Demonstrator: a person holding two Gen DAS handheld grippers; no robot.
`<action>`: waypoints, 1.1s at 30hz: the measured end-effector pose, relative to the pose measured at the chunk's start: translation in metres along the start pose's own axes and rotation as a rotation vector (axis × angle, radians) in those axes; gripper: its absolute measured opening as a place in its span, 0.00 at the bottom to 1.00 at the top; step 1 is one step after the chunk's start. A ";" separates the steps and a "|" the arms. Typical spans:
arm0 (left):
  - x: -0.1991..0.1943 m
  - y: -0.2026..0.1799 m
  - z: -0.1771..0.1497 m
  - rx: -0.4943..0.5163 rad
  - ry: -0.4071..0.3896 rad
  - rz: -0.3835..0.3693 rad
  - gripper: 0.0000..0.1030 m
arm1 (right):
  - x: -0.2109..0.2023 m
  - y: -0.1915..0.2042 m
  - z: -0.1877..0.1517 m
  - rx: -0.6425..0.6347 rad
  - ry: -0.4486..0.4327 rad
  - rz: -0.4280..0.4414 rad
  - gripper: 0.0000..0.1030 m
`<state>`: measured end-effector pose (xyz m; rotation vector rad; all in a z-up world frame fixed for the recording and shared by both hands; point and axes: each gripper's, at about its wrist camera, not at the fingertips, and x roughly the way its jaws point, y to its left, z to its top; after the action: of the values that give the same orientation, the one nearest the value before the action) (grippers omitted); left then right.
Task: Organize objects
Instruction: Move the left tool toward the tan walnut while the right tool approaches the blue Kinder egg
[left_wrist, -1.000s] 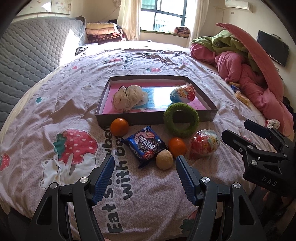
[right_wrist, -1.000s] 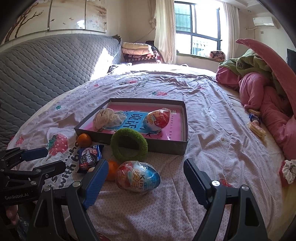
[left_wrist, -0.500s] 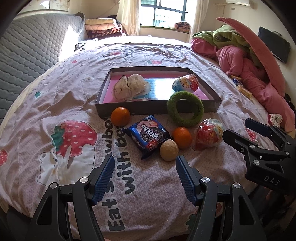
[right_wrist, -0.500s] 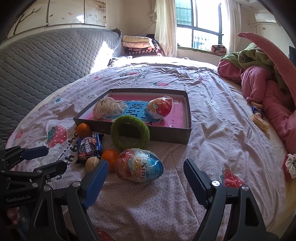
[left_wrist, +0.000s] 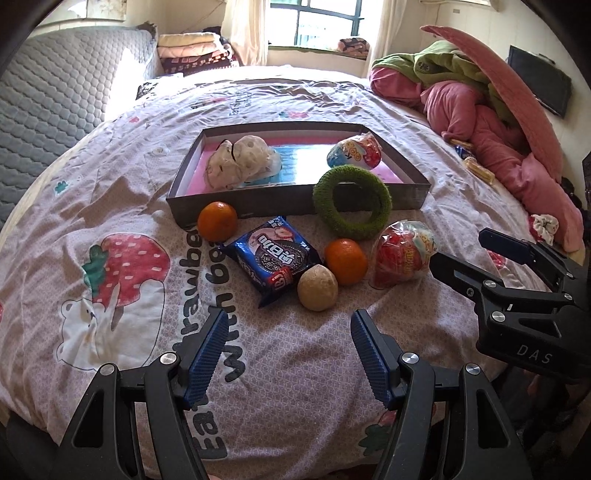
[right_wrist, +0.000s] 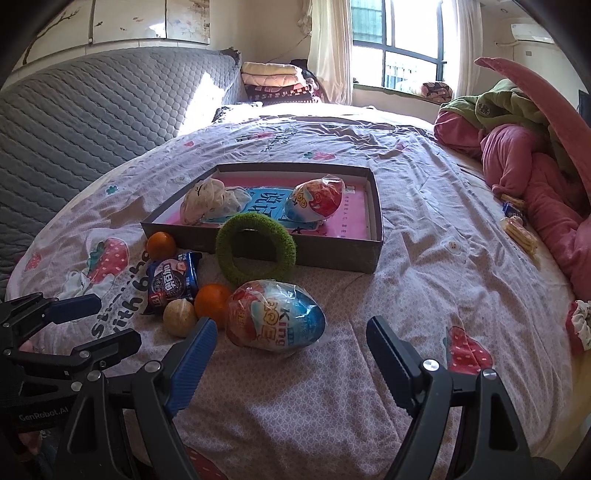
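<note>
A shallow grey box (left_wrist: 295, 206) (right_wrist: 365, 254) with a pink floor lies on the bedspread; inside it are a white crumpled bundle (left_wrist: 240, 162) (right_wrist: 210, 199) and a wrapped toy egg (left_wrist: 354, 151) (right_wrist: 317, 199). A green ring (left_wrist: 351, 206) (right_wrist: 255, 251) leans on its front wall. In front lie two oranges (left_wrist: 217, 220) (left_wrist: 345, 261), a blue cookie pack (left_wrist: 273, 258) (right_wrist: 171, 282), a beige ball (left_wrist: 317, 288) (right_wrist: 180, 317) and a second wrapped egg (left_wrist: 404, 253) (right_wrist: 275, 319). My left gripper (left_wrist: 288, 347) is open just short of the ball. My right gripper (right_wrist: 288, 350) is open just short of the near egg.
A heap of pink and green bedding (left_wrist: 491, 122) (right_wrist: 535, 155) fills the right side, with small snack packets (right_wrist: 517, 225) beside it. A grey quilted headboard (right_wrist: 92, 122) runs along the left. Folded blankets (left_wrist: 192, 51) sit near the window.
Both views have shifted slightly; the objects sit a little lower and nearer in the frames. Nothing on the bed has moved, and both grippers stay equally wide.
</note>
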<state>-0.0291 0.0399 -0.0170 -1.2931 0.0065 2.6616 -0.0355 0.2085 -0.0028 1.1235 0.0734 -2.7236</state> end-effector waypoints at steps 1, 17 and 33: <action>0.001 -0.001 0.000 0.001 0.001 -0.001 0.68 | 0.000 -0.001 0.000 0.001 0.002 -0.001 0.80; 0.019 -0.017 -0.003 0.027 0.014 -0.046 0.55 | 0.012 -0.008 -0.002 0.005 0.034 0.015 0.80; 0.038 -0.024 0.004 0.000 0.027 -0.062 0.38 | 0.025 -0.014 0.002 0.007 0.054 0.031 0.80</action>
<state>-0.0512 0.0696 -0.0426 -1.3075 -0.0295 2.5928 -0.0565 0.2185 -0.0195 1.1901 0.0532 -2.6690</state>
